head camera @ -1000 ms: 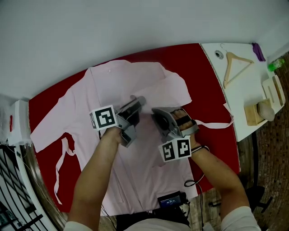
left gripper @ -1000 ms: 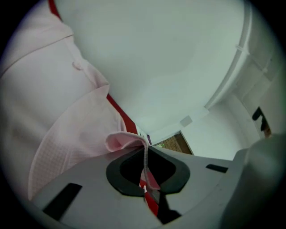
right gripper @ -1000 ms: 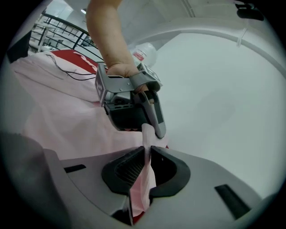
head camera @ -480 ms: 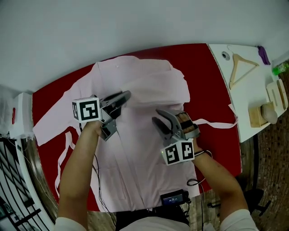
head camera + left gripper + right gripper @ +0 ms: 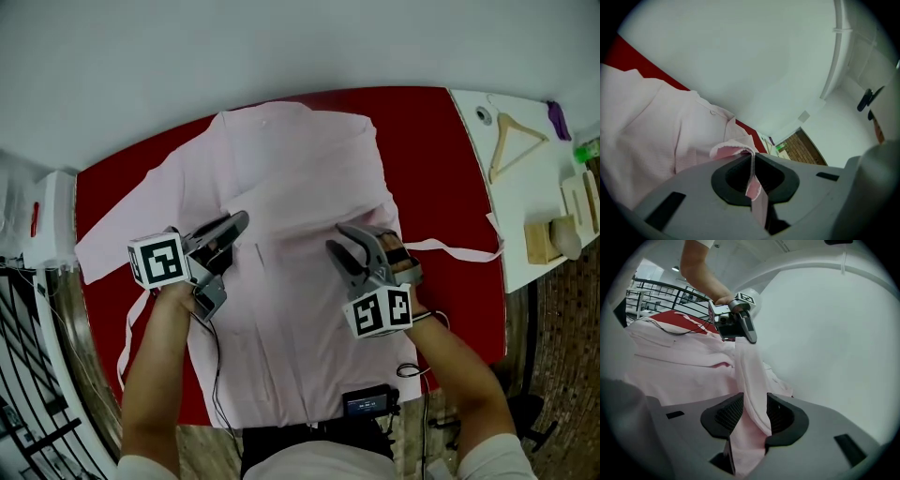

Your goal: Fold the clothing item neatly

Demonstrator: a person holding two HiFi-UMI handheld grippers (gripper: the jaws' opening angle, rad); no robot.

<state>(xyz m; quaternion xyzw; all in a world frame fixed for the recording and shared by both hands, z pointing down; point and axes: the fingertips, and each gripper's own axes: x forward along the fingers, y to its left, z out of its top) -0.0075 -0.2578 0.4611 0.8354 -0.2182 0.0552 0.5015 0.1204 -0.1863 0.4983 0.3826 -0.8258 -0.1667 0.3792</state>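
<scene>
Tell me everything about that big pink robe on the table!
The pink robe looks like thin woven cotton with long tie strips. It lies spread on the red table, one sleeve stretched out. The left claw pinches a raised fold; the right claw has just been opening, with cloth between its jaws.

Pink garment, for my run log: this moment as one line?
left gripper: shut on pink garment | right gripper: jaws just opened, garment between

My red table [image 5: 431, 141] carries the pink garment [image 5: 291, 178], spread across it from 12 to 6 o'clock, with one tie [image 5: 459, 251] trailing toward 3 o'clock. At 2 o'clock, a white side table [image 5: 539, 202] bears a wooden hanger [image 5: 514, 141].
</scene>
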